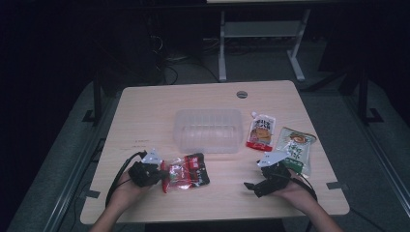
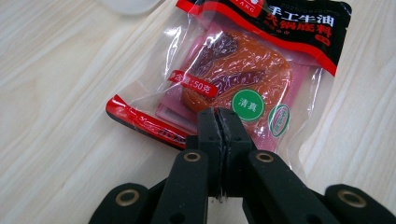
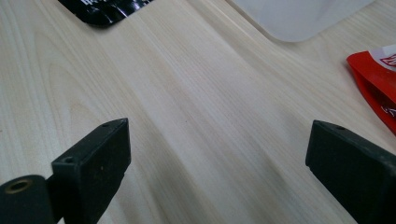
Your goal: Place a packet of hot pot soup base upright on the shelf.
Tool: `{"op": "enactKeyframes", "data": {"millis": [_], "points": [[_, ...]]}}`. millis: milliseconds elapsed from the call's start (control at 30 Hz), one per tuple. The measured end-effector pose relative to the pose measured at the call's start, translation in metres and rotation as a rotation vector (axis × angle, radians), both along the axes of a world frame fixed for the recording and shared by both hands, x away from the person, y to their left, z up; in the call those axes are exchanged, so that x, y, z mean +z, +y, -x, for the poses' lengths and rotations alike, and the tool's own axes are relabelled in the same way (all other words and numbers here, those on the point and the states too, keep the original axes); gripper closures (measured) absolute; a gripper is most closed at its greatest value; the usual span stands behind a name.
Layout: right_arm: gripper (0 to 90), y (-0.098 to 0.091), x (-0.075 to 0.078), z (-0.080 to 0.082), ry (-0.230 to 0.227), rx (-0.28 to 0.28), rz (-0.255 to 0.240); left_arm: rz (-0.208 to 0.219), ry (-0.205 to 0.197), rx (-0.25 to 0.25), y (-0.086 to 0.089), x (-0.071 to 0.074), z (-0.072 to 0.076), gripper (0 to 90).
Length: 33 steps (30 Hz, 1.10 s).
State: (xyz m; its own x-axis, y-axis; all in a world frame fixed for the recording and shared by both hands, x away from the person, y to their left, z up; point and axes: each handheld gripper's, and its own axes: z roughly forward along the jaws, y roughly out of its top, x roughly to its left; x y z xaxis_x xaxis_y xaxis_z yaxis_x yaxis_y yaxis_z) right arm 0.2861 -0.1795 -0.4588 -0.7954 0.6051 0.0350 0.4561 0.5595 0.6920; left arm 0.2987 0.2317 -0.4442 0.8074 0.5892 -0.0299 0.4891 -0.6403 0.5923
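Left tool [image 2: 218,122] has its jaws pinched together on the near edge of the red hotpot-base packet [image 2: 243,74]; in the left gripper view the two black jaws meet with the clear film of the packet caught between them. From the high view that tool [image 1: 162,175] sits at the near left of the bench [image 1: 145,116], and the packet [image 1: 186,172] lies flat on the wood just to its right, with nothing to show that it is lifted off the surface. Right tool [image 3: 217,154] stands wide open over bare wood, holding nothing; seen from above it [image 1: 251,186] rests at the near right of the bench, well apart from the packet.

The clear plastic container [image 1: 209,129] stands in the middle of the bench, and as far as the high view shows, nothing lies inside it. Beside it to the right are a red-and-white spouted pouch [image 1: 261,133] and a green-and-white packet [image 1: 295,150], both flat on the bench and untouched by either tool.

My reading is that the work is sorting these packets into the container, and it looks to be at its very start: one grasp is made, nothing is yet in the box. What remains appears to be carrying the red packet up and over the container's near wall, letting go, and then dealing with the other two pouches, which the open right tool is nearest to.
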Motion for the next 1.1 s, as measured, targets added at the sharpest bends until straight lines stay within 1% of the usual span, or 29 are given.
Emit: {"op": "enactKeyframes", "data": {"millis": [33,67,100,133,167,200,233,267,300,333,367,400,433,467,500,533,567,600,633,700,800,833,867,900,933,967,1000,1033,1100], "points": [[6.3,0.0,0.0,0.0,-0.001,0.002,0.001,-0.001,-0.001,-0.014,-0.005,0.0,-0.002,88.2],[6.3,0.0,0.0,0.0,-0.001,0.002,0.001,-0.001,-0.001,-0.014,-0.005,0.0,-0.002,88.9],[6.3,0.001,0.0,0.0,-0.001,0.003,0.001,0.0,-0.003,-0.026,-0.01,0.0,-0.003,88.9],[6.3,0.001,0.0,0.0,-0.001,0.003,0.001,0.0,-0.003,-0.026,-0.01,0.0,-0.003,88.9],[6.3,0.001,0.0,0.0,0.002,0.005,-0.001,-0.002,-0.009,-0.041,-0.015,0.0,-0.006,88.9],[6.3,0.001,0.0,0.0,0.002,0.005,-0.001,-0.002,-0.009,-0.041,-0.015,0.0,-0.006,89.0],[6.3,0.002,0.0,0.0,0.0,0.009,-0.008,-0.004,-0.01,-0.055,-0.021,0.0,-0.008,89.0],[6.3,0.002,0.0,0.0,0.0,0.009,-0.008,-0.004,-0.01,-0.055,-0.021,0.0,-0.008,89.0],[6.2,0.003,0.0,0.0,0.0,0.018,-0.003,-0.002,-0.01,-0.066,-0.027,-0.001,-0.01,89.0],[6.2,0.003,0.0,0.0,0.0,0.018,-0.003,-0.002,-0.01,-0.066,-0.027,-0.001,-0.01,89.0],[6.1,0.005,0.0,0.001,-0.004,0.031,-0.001,0.003,-0.013,-0.078,-0.033,-0.001,-0.012,89.0],[6.1,0.005,0.0,0.001,-0.004,0.031,-0.001,0.003,-0.013,-0.078,-0.033,-0.001,-0.012,89.0],[6.1,0.006,0.001,0.001,-0.002,0.039,-0.005,0.002,-0.012,-0.092,-0.04,-0.002,-0.013,89.0],[6.1,0.006,0.001,0.001,-0.002,0.039,-0.005,0.002,-0.012,-0.092,-0.04,-0.002,-0.013,89.0],[6.1,0.006,0.001,0.002,-0.001,0.039,-0.009,0.0,-0.013,-0.102,-0.046,-0.002,-0.014,89.0],[6.1,0.006,0.001,0.002,0.001,0.038,-0.01,0.0,-0.013,-0.102,-0.046,-0.002,-0.014,89.0],[6.1,0.006,0.001,0.002,0.002,0.039,-0.011,-0.004,-0.024,-0.115,-0.051,0.0,-0.015,88.9],[6.1,0.006,0.001,0.002,0.002,0.039,-0.011,-0.004,-0.024,-0.115,-0.051,0.0,-0.015,88.9],[6.1,0.006,0.002,0.002,0.003,0.039,-0.012,-0.012,-0.032,-0.123,-0.052,0.002,-0.016,89.0],[6.1,0.006,0.002,0.002,0.006,0.038,-0.02,0.0,-0.054,-0.109,-0.052,0.006,-0.018,89.0],[6.1,0.008,0.004,-0.001,0.005,0.041,-0.031,-0.008,-0.053,-0.099,-0.051,0.005,-0.02,89.3],[6.1,0.01,0.005,-0.003,0.008,0.042,-0.037,-0.019,-0.05,-0.094,-0.051,0.003,-0.02,89.3],[6.1,0.013,0.007,-0.004,0.014,0.043,-0.049,-0.041,-0.049,-0.097,-0.049,-0.001,-0.021,89.4],[6.1,0.016,0.008,-0.005,0.019,0.044,-0.061,-0.042,-0.044,-0.097,-0.048,-0.002,-0.022,89.4],[5.6,0.02,0.01,-0.007,0.012,0.049,-0.067,-0.045,-0.042,-0.098,-0.047,-0.003,-0.022,89.4],[5.1,0.023,0.011,-0.009,0.008,0.051,-0.07,-0.046,-0.044,-0.095,-0.047,-0.003,-0.022,89.4],[5.1,0.023,0.011,-0.009,0.008,0.051,-0.07,-0.046,-0.044,-0.095,-0.047,-0.003,-0.022,89.4],[5.4,0.033,0.014,-0.013,0.016,0.055,-0.08,-0.059,-0.048,-0.098,-0.047,-0.003,-0.021,89.4],[6.2,0.039,0.015,-0.017,0.026,0.054,-0.103,-0.08,-0.048,-0.096,-0.047,-0.005,-0.021,89.5]]}}
